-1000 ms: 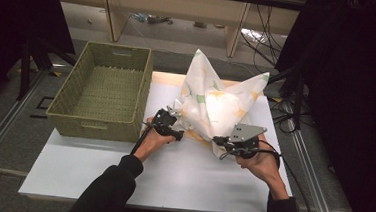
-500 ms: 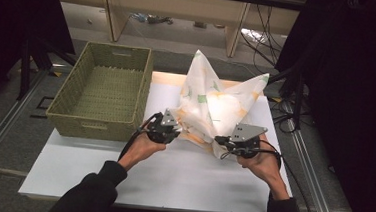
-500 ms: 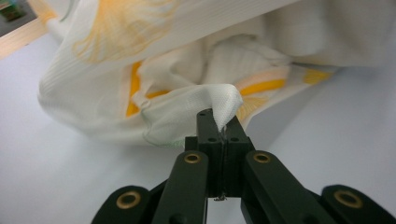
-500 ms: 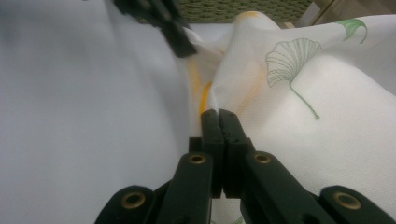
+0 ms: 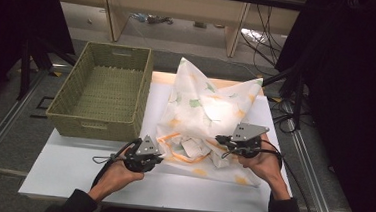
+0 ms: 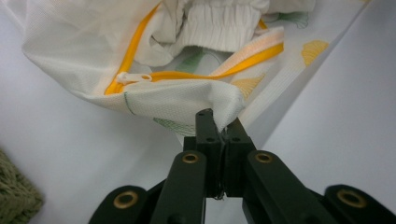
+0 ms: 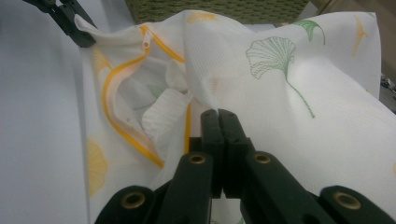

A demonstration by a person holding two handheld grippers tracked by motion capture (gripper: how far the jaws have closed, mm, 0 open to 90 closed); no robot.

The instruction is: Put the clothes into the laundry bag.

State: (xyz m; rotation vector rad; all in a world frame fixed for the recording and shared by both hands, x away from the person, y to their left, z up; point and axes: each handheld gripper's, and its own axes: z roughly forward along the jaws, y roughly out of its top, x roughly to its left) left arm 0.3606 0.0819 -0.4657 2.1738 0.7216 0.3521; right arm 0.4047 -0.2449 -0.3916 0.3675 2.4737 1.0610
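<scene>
A white mesh bag (image 5: 211,105) printed with green and yellow leaves lies on the white table (image 5: 66,172), its far part standing up in a peak. Its yellow zipper (image 6: 177,74) is undone, and white cloth (image 6: 219,32) shows inside the mouth. My left gripper (image 5: 160,157) is shut on the near left corner of the bag's mouth (image 6: 224,100); its jaws have just closed on that fabric. My right gripper (image 5: 220,141) is shut on a fold of the bag's upper layer (image 7: 210,88) at the right side of the mouth. The left gripper (image 7: 70,21) also appears far off in the right gripper view.
An empty green woven basket (image 5: 94,124) stands at the table's left, close to the bag. Its weave also shows at the top of the right gripper view (image 7: 215,9). Bare table lies in front of both hands. Cables and shelving sit on the floor beyond.
My left hand has drawn back toward the table's near left with the bag's corner pinched, stretching the mouth wider. The right hand has stayed put.
</scene>
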